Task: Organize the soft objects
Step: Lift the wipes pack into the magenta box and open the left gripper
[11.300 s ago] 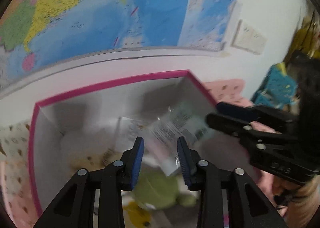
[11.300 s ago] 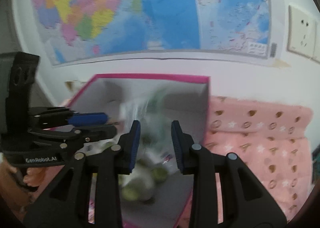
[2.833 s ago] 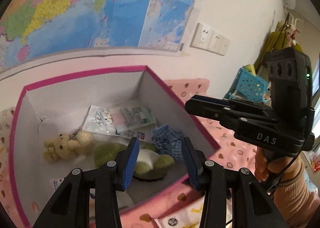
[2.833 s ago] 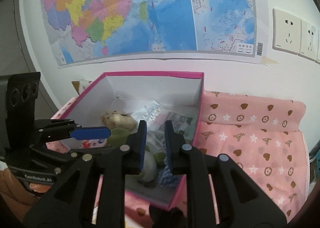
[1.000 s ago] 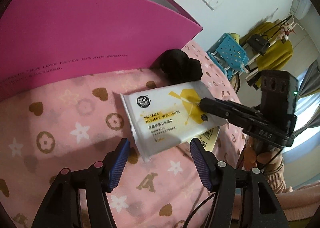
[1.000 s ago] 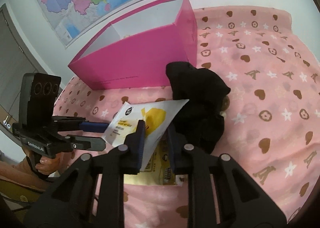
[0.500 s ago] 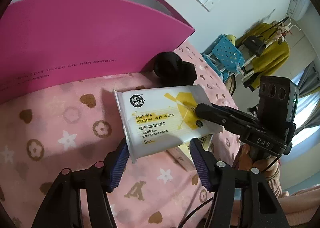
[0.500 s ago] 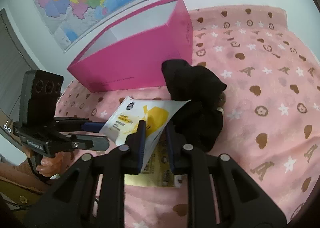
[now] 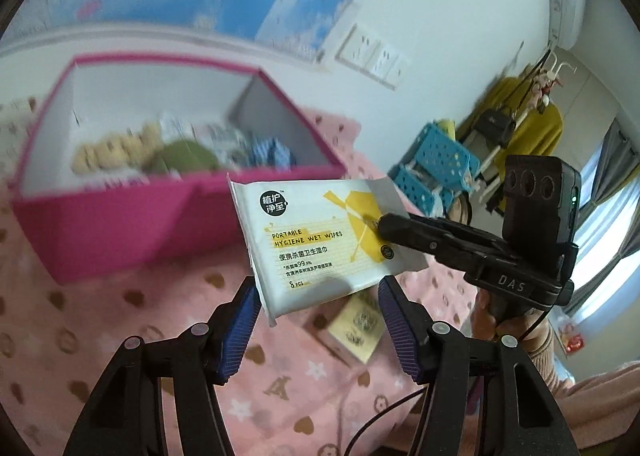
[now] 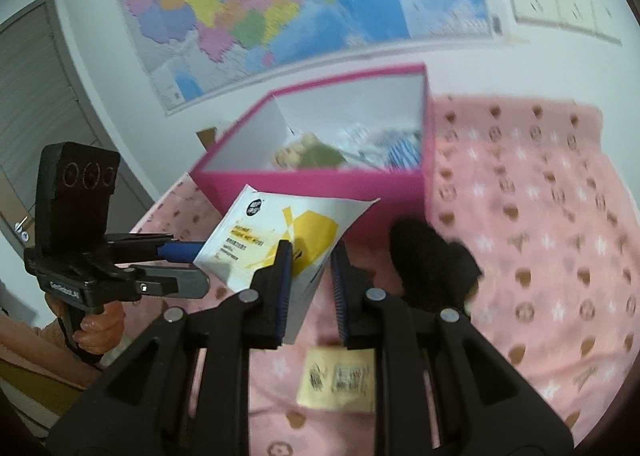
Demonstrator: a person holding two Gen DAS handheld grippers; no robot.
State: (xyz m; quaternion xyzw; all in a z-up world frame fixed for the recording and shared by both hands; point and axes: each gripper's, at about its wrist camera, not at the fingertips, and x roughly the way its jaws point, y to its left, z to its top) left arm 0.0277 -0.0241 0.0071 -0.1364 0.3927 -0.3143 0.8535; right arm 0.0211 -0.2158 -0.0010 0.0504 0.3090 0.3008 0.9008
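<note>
"Judging from both panels, where was the wet wipes pack point(image 9: 312, 244), and what held it?" asked the student.

"It hung in the air above the pink bedspread point(image 10: 540, 215), in front of the pink box point(image 9: 120, 223) and not yet in it. The right gripper point(image 10: 310, 256) was clamped on its yellow end. The left gripper point(image 9: 318, 320) stood with its jaws apart on either side of the pack's lower edge, and its pads did not appear to press on it."

"How would such a pack handle?"

"Probably light and pliant: a glossy film pouch, likely slippery, that would sag from a one-end grip. The flat sealed margin, or the body across its narrow width, offered the surest hold."

"What else was left outside the box?"

"A black fabric bundle point(image 10: 432, 264) beside the box and a small yellow packet point(image 10: 340, 380) lay on the bedspread."
</note>
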